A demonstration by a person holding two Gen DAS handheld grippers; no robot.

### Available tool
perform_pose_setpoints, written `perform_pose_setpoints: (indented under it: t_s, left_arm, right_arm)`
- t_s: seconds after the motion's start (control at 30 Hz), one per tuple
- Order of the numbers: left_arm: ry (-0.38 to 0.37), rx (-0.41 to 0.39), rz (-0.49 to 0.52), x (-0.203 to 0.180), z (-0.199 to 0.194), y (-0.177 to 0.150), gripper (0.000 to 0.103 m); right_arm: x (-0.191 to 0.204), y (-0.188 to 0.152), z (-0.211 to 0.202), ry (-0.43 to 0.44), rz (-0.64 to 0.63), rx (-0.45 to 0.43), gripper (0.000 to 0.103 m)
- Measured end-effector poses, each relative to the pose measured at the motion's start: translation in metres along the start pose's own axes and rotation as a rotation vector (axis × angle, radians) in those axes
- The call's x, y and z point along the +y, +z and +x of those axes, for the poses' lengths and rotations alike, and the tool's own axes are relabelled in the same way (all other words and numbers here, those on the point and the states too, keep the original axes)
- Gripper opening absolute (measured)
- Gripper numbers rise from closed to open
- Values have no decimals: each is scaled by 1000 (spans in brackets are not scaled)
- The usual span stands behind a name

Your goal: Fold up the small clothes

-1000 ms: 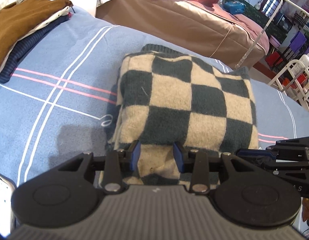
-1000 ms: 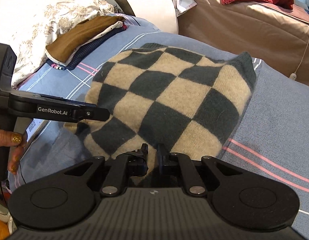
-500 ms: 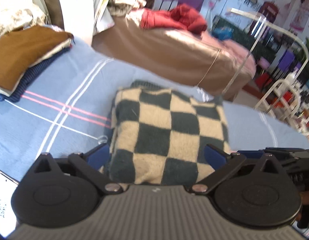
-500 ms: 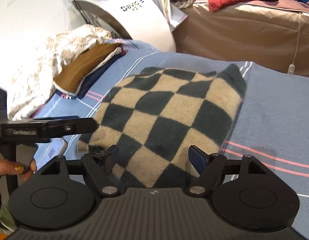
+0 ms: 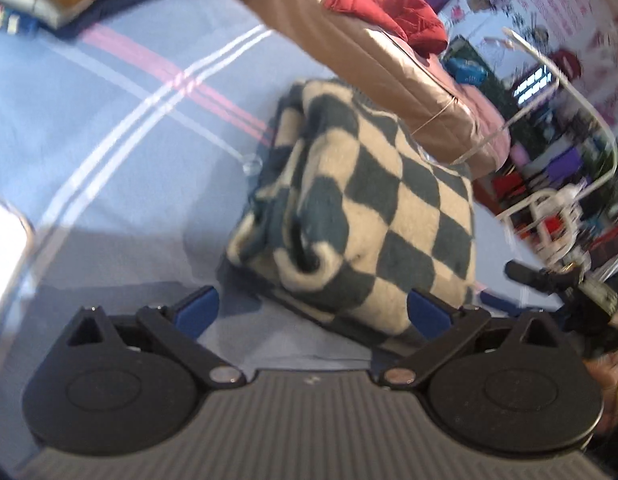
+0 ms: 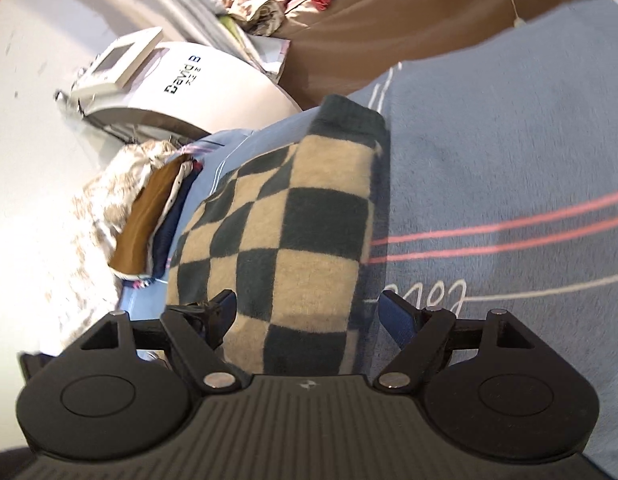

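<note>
checkered sweater (image 5: 373,216) sits as a compact folded bundle on the blue striped bed cover (image 5: 121,132), the dark and cream squares facing up and a rolled edge showing at its near left corner in the left wrist view.

the left gripper (image 5: 313,312) has its blue-tipped fingers (image 5: 197,308) spread wide apart with nothing between them, held just off the near end of the bundle; part of the other tool shows dark at the right edge of that view. the right gripper (image 6: 309,312) is likewise spread open, its two fingers straddling the near end of the checkered sweater (image 6: 285,232) without clamping it; whether the pads brush the knit i cannot tell. the open, backed-off stance suggests the fold on this piece is judged done, and the thick wool seems to hold its shape unaided.

further out, along the left of the right wrist view, a stack of folded clothes (image 6: 149,220) lies at the edge of the bed, a brown piece against dark blue ones, likely where finished items gather. beyond it stands a white machine (image 6: 189,84). there is no basket or bin in sight; a red garment (image 5: 385,12) lies loose on the brown couch (image 5: 389,76) behind the bed.
</note>
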State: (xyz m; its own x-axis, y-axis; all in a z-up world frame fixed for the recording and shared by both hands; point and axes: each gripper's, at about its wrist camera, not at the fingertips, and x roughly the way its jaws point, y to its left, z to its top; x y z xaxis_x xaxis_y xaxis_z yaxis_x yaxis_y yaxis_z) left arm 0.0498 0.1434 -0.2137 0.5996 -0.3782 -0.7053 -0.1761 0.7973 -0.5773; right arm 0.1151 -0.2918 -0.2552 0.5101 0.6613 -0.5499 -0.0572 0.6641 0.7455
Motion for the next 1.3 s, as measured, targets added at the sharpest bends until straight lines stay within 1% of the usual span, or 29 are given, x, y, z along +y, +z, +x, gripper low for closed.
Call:
perform_pose_setpoints:
  t_s: [0.07,0.13,0.2,0.4,0.43,0.53,0.6,0.67,0.73,0.8,0.87,0.93,1.0,1.17,1.23,1.3]
  left_arm:
    - [-30,-7,-61,8,7,-4,102]
    - [-65,-31,-114,14,13,-8,102]
    - [-70,-47,-150,18,21,-10,102]
    - [-110,-119,-253,28,36,-2,102]
    - [-108,-119,-256,28,38,1,102]
    - [-95,-105,-216,23,45,11,102]
    - [-95,-97,-209,20,49,16,102]
    - [-81,-82,-209,17,52,22,98]
    - [-52,-53,-179,12,56,30,90]
    - [-28,-25,-150,5,60,37,88]
    - [-29,-9,-135,3,61,43,85]
    - [-21,3,-131,1,67,48,79]
    - [-15,11,-121,-3,73,52,75]
    - [-17,8,-133,-4,79,53,67]
    - [-20,9,-128,-5,83,54,60]
    - [-27,13,-135,-4,85,54,56]
  right_arm:
    - [-10,-3,2,13,72,-6,103]
    - [-21,-8,1,41,151,-35,103]
    - [-30,-12,0,50,215,-54,103]
    - [-42,-11,4,56,265,-54,103]
    - [-44,-9,5,55,266,-56,103]
    - [-44,0,15,62,260,-51,103]
    - [-41,7,22,64,243,-46,103]
    - [-38,16,31,61,219,-35,103]
    - [-35,27,38,67,198,-26,103]
    - [-30,38,47,60,163,-7,103]
    - [-24,48,55,57,118,11,103]
    - [-20,56,64,57,97,33,103]
    - [-17,62,71,49,76,50,103]
    - [-17,70,84,61,99,66,103]
    - [-15,72,87,64,85,75,103]
    - [-14,73,89,52,75,82,102]
